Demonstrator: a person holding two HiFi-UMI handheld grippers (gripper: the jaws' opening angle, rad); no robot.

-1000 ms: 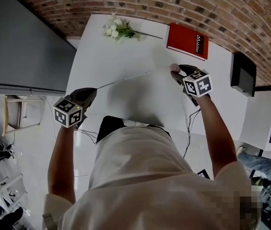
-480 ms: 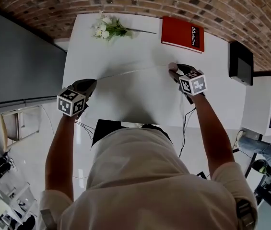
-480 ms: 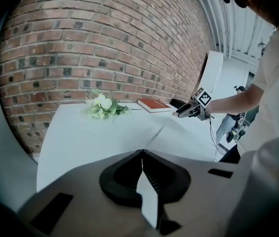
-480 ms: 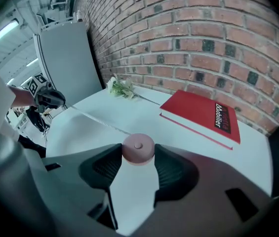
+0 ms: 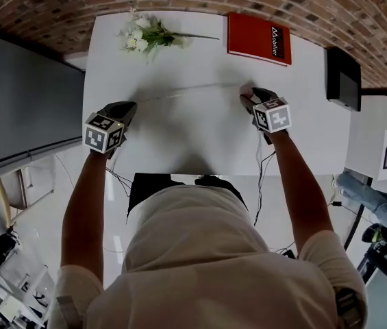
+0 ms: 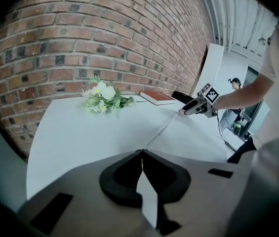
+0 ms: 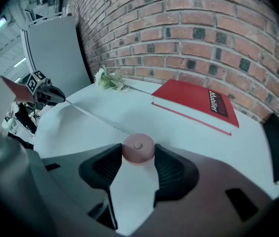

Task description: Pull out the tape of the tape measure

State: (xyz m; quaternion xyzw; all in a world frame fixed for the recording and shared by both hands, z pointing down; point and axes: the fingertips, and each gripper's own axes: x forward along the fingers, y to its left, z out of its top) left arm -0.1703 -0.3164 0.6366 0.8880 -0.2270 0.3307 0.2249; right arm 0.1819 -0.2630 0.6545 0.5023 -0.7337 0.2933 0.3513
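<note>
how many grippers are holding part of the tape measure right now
2. The left gripper is shut on the tape end at the table's left; the right gripper clamps the round pink case near the red book. Neither is hidden.

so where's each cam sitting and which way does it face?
Head view: on the person's head, aimed steeply down at the white table; shows torso, forearms, left tool, right tool.
Left gripper view: on the left tool, facing the brick wall across the table; shut jaws pinch the thin pale tape.
Right gripper view: on the right tool, facing that wall; jaws clamp the round pink tape measure case.
Shared: both gripper views show the red book, white flower bunch, opposite tool.
</note>
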